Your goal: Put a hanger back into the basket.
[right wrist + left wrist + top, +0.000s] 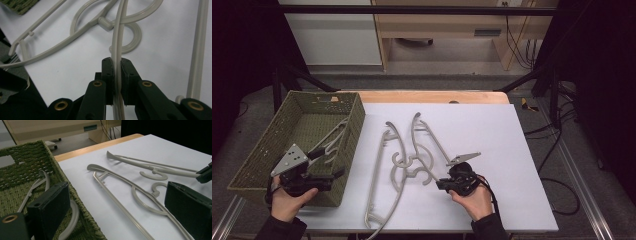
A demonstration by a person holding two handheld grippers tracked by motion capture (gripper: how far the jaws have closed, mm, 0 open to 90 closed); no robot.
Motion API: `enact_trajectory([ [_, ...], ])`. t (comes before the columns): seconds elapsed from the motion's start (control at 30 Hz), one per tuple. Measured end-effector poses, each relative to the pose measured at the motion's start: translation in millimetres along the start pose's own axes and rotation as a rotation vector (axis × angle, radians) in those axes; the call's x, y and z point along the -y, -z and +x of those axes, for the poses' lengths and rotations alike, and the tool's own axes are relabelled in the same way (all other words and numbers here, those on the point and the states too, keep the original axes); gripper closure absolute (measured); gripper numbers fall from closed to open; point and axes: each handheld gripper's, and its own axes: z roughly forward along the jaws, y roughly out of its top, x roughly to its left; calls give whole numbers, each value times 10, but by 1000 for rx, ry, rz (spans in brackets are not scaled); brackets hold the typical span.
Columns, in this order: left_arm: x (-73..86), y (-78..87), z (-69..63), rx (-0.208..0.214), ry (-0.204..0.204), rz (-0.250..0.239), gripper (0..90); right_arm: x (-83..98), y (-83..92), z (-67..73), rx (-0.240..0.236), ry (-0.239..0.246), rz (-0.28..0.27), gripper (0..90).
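Because the right gripper [443,185] has its pads pinched tight on the thin arm of the right-hand hanger [424,145], the nearest risk sits just there: that arm is a narrow, smooth strip, and it could twist or slip between the pads if the hanger swings as it rises. In the right gripper view the jaws are closed as far as the strip lets them, with nothing else between them. Just past the grip, this hanger's hook [130,37] crosses the hook loop of the left-hand hanger [384,170], which lies flat on the white sheet [492,130]. A lift toward the basket [357,125] would, I judge, drag that second hanger along or tip it off the near edge of the sheet. Farther left, the left gripper [332,172] hovers over the basket's near right wall, jaws wide apart and holding nothing. A third hanger [42,178] already lies inside the basket, so an incoming one could snag on it or on the woven rim.
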Motion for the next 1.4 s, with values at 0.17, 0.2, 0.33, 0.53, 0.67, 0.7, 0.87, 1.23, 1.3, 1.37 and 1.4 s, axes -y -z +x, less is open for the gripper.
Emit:
enact_trajectory([
  [0.17,-6,-40,-50,14,-15,14,58,-22,178,-74,-60,33,-24,828],
  [0.2,-9,-47,-61,19,-18,16,58,-25,212,-85,-72,44,-33,828],
  [0.33,-30,-66,-112,36,-37,22,58,-49,343,-119,-107,70,-71,828],
  [0.53,-70,-136,-216,63,-85,43,58,-92,497,-150,-175,115,-96,827],
  [0.67,-101,-196,-291,81,-132,68,57,-107,569,-192,-253,142,-105,828],
  [0.7,-109,-213,-309,85,-144,72,57,-108,579,-203,-270,151,-104,827],
  [0.87,-144,-288,-399,107,-206,109,55,-109,578,-215,-330,175,-81,827],
  [1.23,-253,-512,-538,147,-302,156,57,-72,619,-149,-417,227,-41,826],
  [1.3,-268,-558,-578,153,-328,165,61,-65,630,-142,-430,239,-46,826],
  [1.37,-284,-598,-618,160,-362,176,69,-60,635,-137,-437,234,-50,826],
  [1.4,-293,-620,-638,163,-375,178,70,-59,637,-135,-440,240,-47,826],
])
